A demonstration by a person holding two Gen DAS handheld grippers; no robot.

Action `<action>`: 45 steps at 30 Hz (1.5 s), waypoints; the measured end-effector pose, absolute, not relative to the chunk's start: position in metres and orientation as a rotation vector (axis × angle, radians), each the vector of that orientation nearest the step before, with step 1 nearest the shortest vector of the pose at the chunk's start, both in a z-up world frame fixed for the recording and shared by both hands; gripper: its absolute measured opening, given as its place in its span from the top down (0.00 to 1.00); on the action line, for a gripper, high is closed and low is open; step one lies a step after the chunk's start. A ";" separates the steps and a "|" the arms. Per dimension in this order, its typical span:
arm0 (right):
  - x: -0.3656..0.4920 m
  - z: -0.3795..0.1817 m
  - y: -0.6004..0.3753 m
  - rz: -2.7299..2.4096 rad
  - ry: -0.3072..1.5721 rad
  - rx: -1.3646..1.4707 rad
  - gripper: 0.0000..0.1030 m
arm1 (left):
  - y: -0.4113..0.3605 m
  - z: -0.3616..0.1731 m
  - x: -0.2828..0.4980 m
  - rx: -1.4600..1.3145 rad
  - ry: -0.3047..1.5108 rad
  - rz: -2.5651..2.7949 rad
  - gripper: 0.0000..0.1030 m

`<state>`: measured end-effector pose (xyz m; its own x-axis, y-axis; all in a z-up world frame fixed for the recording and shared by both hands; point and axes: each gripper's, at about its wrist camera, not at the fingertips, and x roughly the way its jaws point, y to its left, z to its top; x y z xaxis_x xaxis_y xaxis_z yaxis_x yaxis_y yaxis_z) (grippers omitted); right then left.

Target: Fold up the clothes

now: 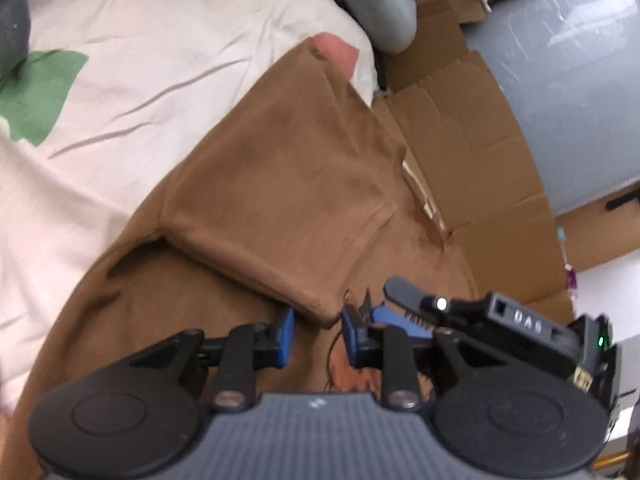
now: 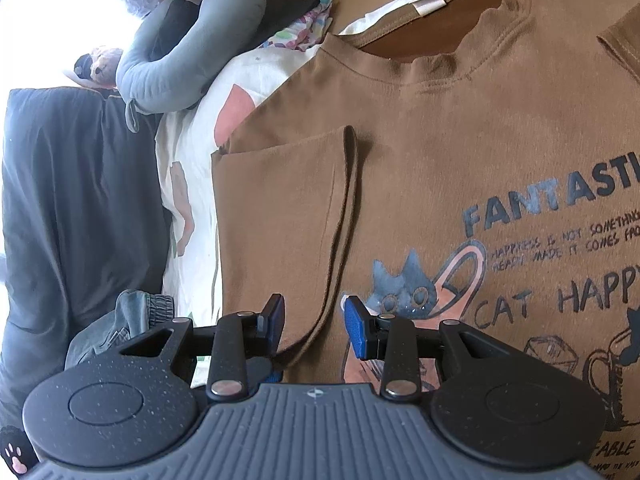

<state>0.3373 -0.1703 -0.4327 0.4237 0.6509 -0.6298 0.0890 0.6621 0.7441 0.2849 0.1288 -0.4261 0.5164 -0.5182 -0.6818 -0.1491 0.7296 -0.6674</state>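
One grey pillow (image 2: 188,52) lies beside the brown T-shirt (image 2: 460,152).

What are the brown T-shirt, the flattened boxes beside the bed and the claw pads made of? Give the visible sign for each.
Brown T-shirt: soft matte knit, probably cotton jersey; ribbed collar, stitched hems, limp folds.
Flattened boxes: plain brown cardboard, dull; creased flaps and raw cut edges.
Pads: blue, finely textured, seemingly rubber or soft plastic, on black hard-plastic fingers.

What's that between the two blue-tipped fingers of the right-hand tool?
In the right wrist view, the folded-in sleeve of the brown T-shirt has its cuff corner lying between the open fingers of the right gripper, ungripped.
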 end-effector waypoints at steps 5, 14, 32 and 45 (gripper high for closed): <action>0.336 -0.432 -0.169 0.408 1.099 0.799 0.65 | 0.143 -0.414 0.276 -0.673 1.029 -0.210 0.74; 0.336 -0.431 -0.168 0.412 1.102 0.792 0.65 | 0.171 -0.409 0.283 -0.547 1.013 -0.055 0.74; 0.339 -0.431 -0.171 0.415 1.106 0.787 0.65 | 0.147 -0.404 0.297 -0.051 1.096 -0.072 0.75; 0.336 -0.434 -0.143 0.477 1.178 0.681 0.65 | 0.144 -0.406 0.298 -0.017 1.043 -0.100 0.93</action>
<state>0.3363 -0.1433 -0.4343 0.3227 0.6643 -0.6742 0.0082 0.7103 0.7038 0.2978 0.1445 -0.4057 0.4996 -0.0908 -0.8615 0.0747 0.9953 -0.0616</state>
